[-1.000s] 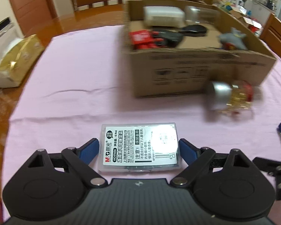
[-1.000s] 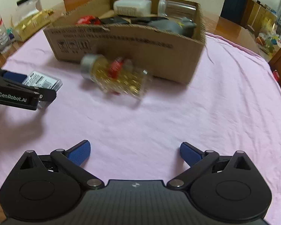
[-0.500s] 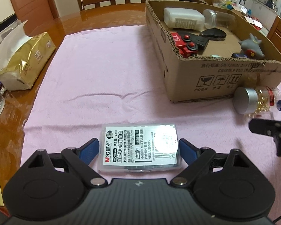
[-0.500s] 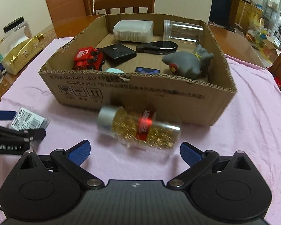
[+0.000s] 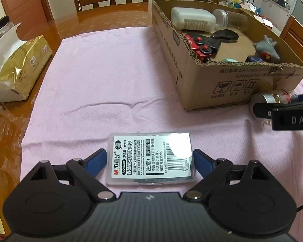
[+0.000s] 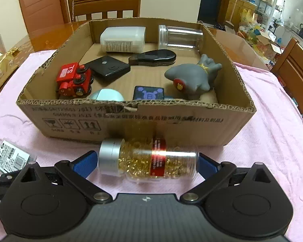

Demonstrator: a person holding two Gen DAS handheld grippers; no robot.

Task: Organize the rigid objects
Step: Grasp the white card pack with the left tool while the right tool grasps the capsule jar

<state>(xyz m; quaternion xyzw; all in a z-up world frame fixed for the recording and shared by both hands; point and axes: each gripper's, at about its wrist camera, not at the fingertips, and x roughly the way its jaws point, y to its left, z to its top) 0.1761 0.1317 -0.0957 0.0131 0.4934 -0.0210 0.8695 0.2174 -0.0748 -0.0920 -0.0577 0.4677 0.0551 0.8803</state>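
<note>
Left tool (image 5: 150, 160) wide open around flat plastic case (image 5: 151, 158); right tool (image 6: 146, 164) open astride lying capsule bottle (image 6: 148, 162), both unclamped, lined up for cardboard box (image 6: 131, 121).

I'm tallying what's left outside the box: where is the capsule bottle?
Right wrist view: the capsule bottle lies sideways on the pink cloth, just before the cardboard box, between the open right gripper fingers.

Even indoor light, overhead glare blowing out the clear plastic case (image 5: 150, 159) label, strong fisheye bending at edges, capsule bottle (image 6: 149, 160) slightly soft, dark corner vignetting
</note>
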